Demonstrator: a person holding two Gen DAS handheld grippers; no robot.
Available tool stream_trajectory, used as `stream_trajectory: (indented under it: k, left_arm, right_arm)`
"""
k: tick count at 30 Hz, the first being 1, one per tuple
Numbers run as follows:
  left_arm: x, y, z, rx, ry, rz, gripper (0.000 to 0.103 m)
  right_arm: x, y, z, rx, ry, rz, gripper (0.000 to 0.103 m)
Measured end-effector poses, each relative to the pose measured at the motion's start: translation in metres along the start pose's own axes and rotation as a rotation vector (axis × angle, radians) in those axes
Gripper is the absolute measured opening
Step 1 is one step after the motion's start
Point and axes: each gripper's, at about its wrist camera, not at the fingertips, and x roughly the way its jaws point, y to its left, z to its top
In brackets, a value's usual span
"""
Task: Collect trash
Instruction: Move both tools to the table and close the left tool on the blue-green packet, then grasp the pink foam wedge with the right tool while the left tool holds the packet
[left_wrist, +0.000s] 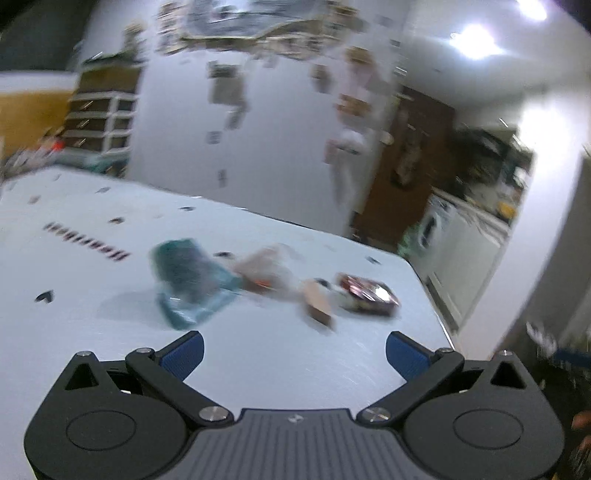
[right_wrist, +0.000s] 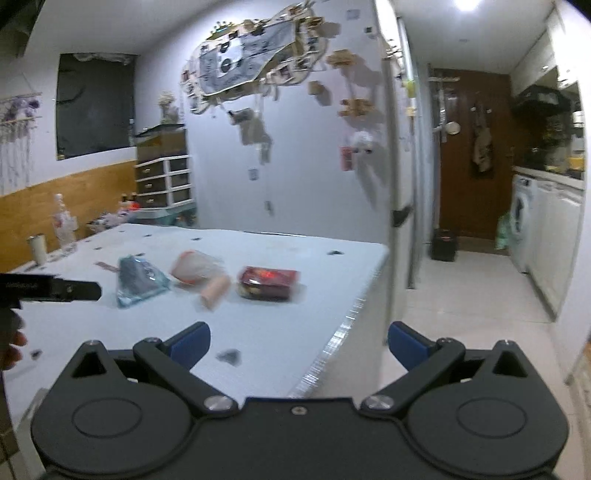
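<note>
Several pieces of trash lie in a row on the white table (right_wrist: 258, 332): a teal plastic bag (right_wrist: 138, 282), a crumpled clear cup with an orange rim (right_wrist: 195, 269), a pinkish tube (right_wrist: 214, 291) and a red snack pack (right_wrist: 267, 282). The blurred left wrist view shows the teal bag (left_wrist: 188, 284), the clear cup (left_wrist: 262, 271), the tube (left_wrist: 317, 302) and the red pack (left_wrist: 367, 293). My left gripper (left_wrist: 294, 350) is open and empty, just short of the trash. My right gripper (right_wrist: 298, 341) is open and empty over the table's right edge.
The left gripper's body (right_wrist: 51, 288) pokes in from the left. A tumbler (right_wrist: 37, 249) and a bottle (right_wrist: 64, 225) stand at the table's far left. A white wall with hung decorations (right_wrist: 258, 74) rises behind. A hallway floor (right_wrist: 461, 295) lies to the right.
</note>
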Motion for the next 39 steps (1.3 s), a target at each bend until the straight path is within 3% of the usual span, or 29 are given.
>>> stream_trajectory:
  k: [7,14,18,21,27,37,39]
  left_arm:
    - [0.05,0.074,0.027,-0.211,-0.001,0.041,0.103]
    - [0.112,0.112,0.033,-0.336,0.027,0.05,0.103]
    - [0.13,0.123,0.038,-0.398,-0.011,0.022,0.103]
    - [0.142,0.126,0.041,-0.412,-0.027,-0.024,0.103]
    - [0.152,0.116,0.042,-0.334,-0.019,-0.074,0.102]
    - [0.155,0.115,0.043,-0.285,0.006,0.003,0.063]
    - [0.156,0.116,0.043,-0.286,0.007,0.007,0.061]
  right_arm:
    - [0.051,0.034,0.015,-0.008,0.058,0.043,0.103]
    - [0.101,0.064,0.02,-0.06,0.117,0.071,0.103]
    - [0.121,0.069,0.024,-0.039,0.135,0.104,0.095]
    - [0.139,0.074,0.028,-0.035,0.141,0.112,0.091]
    - [0.185,0.088,0.035,0.004,0.144,0.088,0.086]
    - [0.255,0.117,0.025,0.021,0.23,0.084,0.063]
    - [0.26,0.117,0.027,0.037,0.237,0.094,0.059]
